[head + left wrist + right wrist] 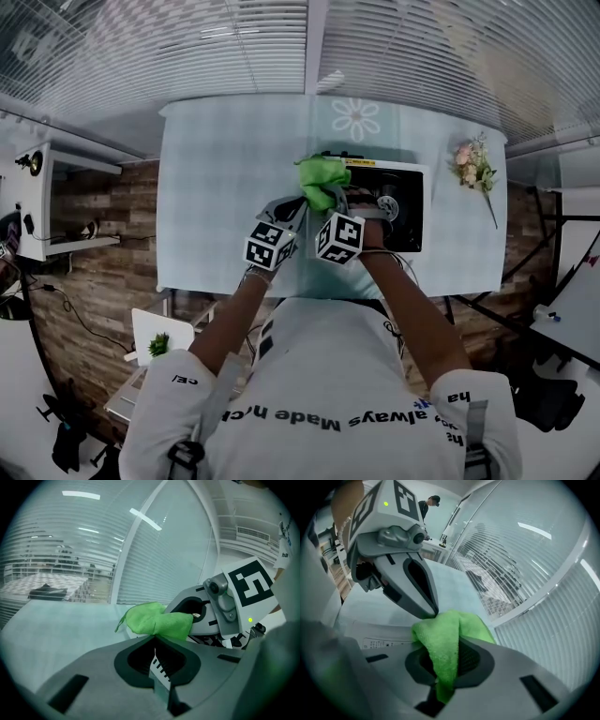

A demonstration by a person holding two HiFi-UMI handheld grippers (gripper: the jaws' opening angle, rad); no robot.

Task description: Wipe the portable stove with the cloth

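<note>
A table [216, 169] under a pale checked cover is seen from above. Just left of centre, the left gripper [298, 204] is closed, with its jaw tips pinched on one end of the green cloth [323, 176]. The cloth is held bunched over the left edge of the portable stove [401, 214]. Its other end is clamped between the jaws of the right gripper [336, 201]. A spray of flowers [473, 167] is laid further right.

I wear a white T-shirt [319, 375], black lettering. Left gripper [296, 206], right gripper [335, 199]: grey shells, black-and-white marker cube [271, 245] behind the jaws.
</note>
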